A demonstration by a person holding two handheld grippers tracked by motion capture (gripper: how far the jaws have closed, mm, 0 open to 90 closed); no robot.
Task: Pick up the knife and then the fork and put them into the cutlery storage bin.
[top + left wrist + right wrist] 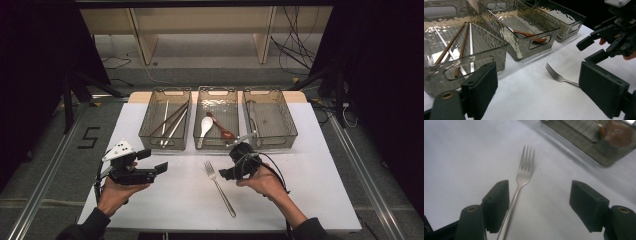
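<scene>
So there's a metal fork (219, 188) lying flat on the white table (310, 200), and the right gripper (226, 173) sits right over it with its jaws spread wide and nothing pinched between them. In the right gripper view the fork (520, 185) points away from the jaws, tines up ahead of them; its handle runs back along the inner face of the left-hand jaw, so close I honestly can't tell if it's touching, and there's a big gap across to the other jaw. The left gripper (156, 167) is off to the side, well apart from the fork, held in the person's left hand (117, 192), jaws also wide apart and empty. In the left gripper view the fork (556, 75) lies on the table out ahead between the two jaws, nearer the right-hand one, with the handle end disappearing behind that jaw, and the right gripper (591, 48) hangs just past it, upper right. Beyond both sets of jaws there's a row of three smoky see-through bins. The left bin (150, 136) holds chopsticks (170, 120), some brown, some pale. The middle bin (216, 145) has a white spoon (205, 127) and a reddish-brown spoon (222, 127) side by side. The right bin (290, 125) seems to have something thin lying along one wall, but I can't make out what. The right hand (265, 182) is wrapped around its gripper with a cable trailing off.
</scene>
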